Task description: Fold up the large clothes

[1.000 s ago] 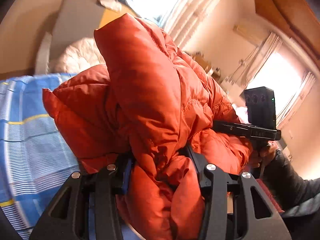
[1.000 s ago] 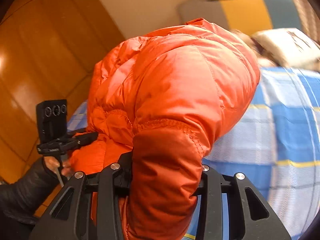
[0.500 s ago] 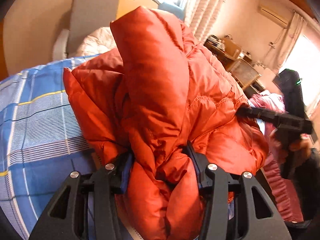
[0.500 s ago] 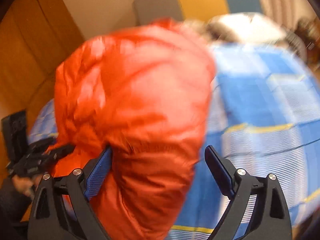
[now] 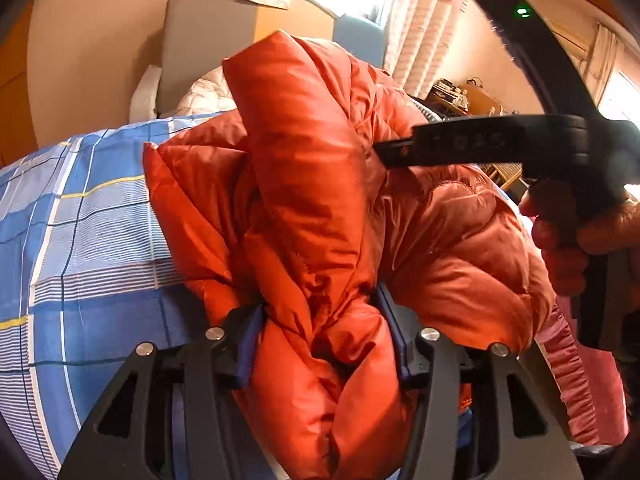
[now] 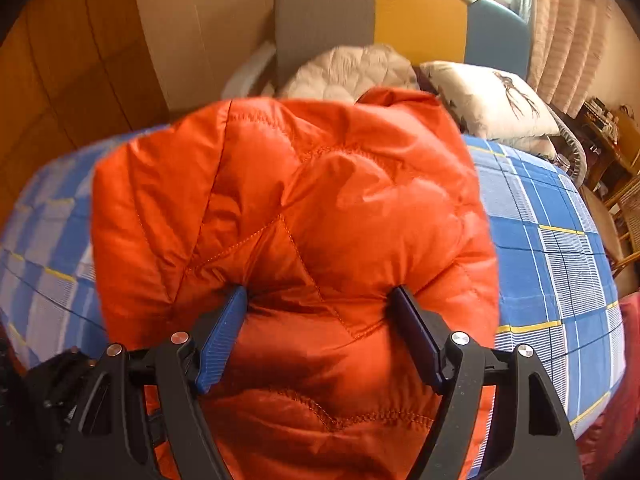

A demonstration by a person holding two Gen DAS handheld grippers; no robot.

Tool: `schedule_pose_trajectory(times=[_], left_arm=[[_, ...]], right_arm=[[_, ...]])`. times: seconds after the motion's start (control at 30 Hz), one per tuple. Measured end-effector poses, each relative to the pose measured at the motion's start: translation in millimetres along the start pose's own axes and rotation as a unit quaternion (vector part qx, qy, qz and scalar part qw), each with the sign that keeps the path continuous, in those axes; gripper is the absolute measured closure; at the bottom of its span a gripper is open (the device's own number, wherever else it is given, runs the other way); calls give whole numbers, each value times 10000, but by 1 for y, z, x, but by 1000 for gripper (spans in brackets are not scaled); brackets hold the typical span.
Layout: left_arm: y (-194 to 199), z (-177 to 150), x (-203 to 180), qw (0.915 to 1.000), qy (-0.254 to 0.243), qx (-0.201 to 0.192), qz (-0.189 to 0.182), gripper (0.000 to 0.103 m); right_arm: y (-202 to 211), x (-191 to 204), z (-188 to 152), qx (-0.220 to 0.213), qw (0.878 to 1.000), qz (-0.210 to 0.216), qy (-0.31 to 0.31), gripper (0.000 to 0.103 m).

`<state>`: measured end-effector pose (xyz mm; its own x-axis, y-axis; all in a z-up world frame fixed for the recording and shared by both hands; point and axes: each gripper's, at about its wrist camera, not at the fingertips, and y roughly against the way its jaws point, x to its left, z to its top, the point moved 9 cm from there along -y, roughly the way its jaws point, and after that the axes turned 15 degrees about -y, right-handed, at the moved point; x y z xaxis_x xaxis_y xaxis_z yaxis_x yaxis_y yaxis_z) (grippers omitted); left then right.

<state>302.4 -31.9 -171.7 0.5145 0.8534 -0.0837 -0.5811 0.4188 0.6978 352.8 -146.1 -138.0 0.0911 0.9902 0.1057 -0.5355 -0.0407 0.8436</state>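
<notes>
An orange puffer jacket (image 5: 312,200) lies bunched on the blue checked bed sheet (image 5: 80,240). My left gripper (image 5: 320,320) is shut on a thick fold of the jacket; its blue pads press into the fabric on both sides. In the right wrist view the jacket (image 6: 296,216) fills the middle. My right gripper (image 6: 320,300) has its jaws spread wide, with the blue pads (image 6: 224,332) touching the puffy fabric that bulges between them. The right gripper's black body (image 5: 500,144) and the hand holding it show at the right of the left wrist view.
A grey, yellow and blue headboard (image 6: 400,20) stands at the back, with white pillows (image 6: 488,100) and a white quilt (image 6: 352,72) in front. Curtains (image 5: 428,20) and a cluttered side table (image 5: 468,96) are at the right. The sheet (image 6: 560,240) spreads to both sides.
My right gripper opened half a second ago and has since pushed forward onto the jacket, swinging across the bed. The left gripper keeps its grip and has lowered the jacket toward the sheet.
</notes>
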Motion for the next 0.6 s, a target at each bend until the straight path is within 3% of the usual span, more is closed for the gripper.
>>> schedule_pose_trajectory(times=[0.33,0.43,0.6], left_arm=[[-9,-6,6,9997,-239,100,22,42],[-5,-4,8,9993,-302,113,206,35],[-1,3,5,9983,-465,81,333,34]], right_arm=[[-26,-1,-16,122,9984,-553,-64,28],[-25,-2,-15,83,9983,-541,-196,28],[-15,-5,-15,-107,9980,-441,-449,28]])
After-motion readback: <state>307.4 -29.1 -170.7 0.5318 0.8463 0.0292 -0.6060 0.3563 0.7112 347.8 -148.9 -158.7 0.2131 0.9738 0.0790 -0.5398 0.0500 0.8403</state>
